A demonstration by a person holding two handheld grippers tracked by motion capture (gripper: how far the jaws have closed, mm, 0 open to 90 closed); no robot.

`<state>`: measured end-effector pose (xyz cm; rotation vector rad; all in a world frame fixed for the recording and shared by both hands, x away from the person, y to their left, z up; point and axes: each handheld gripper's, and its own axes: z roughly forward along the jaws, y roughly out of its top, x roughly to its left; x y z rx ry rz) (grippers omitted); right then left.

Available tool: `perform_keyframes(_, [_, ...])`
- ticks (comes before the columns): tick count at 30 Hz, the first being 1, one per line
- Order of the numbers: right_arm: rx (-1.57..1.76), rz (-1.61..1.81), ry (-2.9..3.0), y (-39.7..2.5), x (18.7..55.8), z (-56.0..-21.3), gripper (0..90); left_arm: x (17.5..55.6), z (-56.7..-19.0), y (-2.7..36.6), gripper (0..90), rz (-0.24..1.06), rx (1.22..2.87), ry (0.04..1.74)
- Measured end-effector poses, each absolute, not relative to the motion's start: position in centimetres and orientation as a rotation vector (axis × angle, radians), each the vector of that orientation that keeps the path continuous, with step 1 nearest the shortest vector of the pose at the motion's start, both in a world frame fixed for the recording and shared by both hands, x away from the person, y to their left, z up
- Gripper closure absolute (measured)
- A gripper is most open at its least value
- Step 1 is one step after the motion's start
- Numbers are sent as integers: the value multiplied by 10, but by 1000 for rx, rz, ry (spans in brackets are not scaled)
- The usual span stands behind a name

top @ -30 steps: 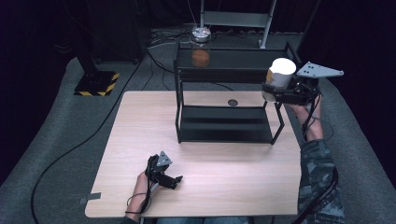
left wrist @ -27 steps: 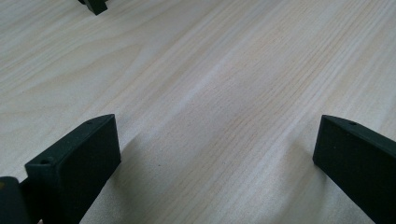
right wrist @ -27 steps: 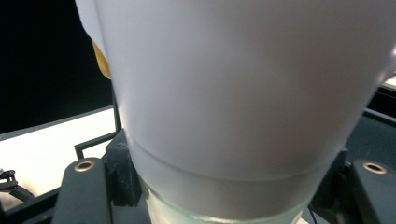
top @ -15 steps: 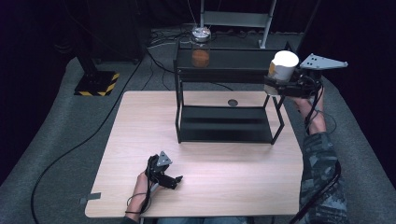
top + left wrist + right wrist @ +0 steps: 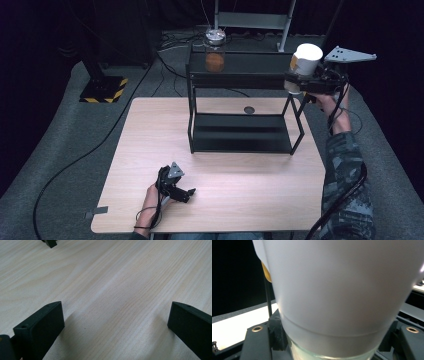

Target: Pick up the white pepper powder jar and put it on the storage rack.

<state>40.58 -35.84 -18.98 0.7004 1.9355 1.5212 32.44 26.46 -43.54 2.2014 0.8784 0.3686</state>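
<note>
Raised and carried leftward since the earlier frames, the white-lidded jar (image 5: 305,62) is now held level with the top shelf of the black rack (image 5: 240,75), at its right end.

From the high view, the right gripper (image 5: 300,84) is seen clenched on the jar's lower body, the jar upright and partly overlapping the shelf's right corner. An orange-filled jar (image 5: 215,54) is already stood at the shelf's far left, well apart from the fingers. The left gripper (image 5: 186,192) is rested on the counter (image 5: 150,130), near its front edge.

From the left gripper view, the fingers (image 5: 40,326) are spread wide with nothing between them, bare wood beneath.

From the right gripper view, the jar (image 5: 337,290) is pressed between both fingers (image 5: 257,340), its glass base just above them.

For a clean placement, the jar is best kept upright, lifted clear of the shelf rim, moved inward, lowered until the base is seated, and only then released.
</note>
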Motion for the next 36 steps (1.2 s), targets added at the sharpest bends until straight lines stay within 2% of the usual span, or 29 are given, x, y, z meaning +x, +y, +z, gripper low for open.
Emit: perform_keyframes(36, [722, 1497, 1962, -353, 445, -160, 301, 324, -435, 265, 1, 368, 2203, 879])
